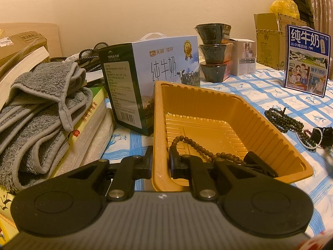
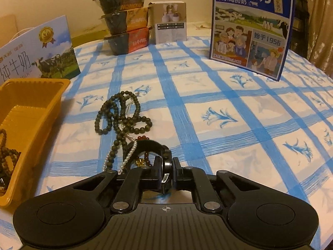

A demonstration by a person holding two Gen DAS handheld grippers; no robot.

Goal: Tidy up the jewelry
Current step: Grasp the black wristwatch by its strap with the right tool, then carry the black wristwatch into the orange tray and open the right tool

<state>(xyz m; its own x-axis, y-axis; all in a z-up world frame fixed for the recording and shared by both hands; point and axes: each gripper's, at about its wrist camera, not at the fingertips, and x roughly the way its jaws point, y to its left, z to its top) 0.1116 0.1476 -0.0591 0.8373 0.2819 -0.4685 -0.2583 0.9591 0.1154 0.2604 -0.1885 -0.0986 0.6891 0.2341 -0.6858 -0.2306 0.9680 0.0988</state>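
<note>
clamping one tray, left hand-held gripper; right hand-held gripper pinches one black bangle.

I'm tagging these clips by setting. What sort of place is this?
Probably a home, at a cluttered household table: a blue-checked tablecloth, milk cartons and stacked instant-food bowls stand on it, with folded towels and cardboard boxes at the edges.

Plain cream wall seen behind table, lit in warm yellowish light. Table covered by white cloth with blue checks and flower print. Brownish curtain hung at far right. Dark folded frame leaned in far right corner. Pale wooden board stood against wall at far left.
</note>
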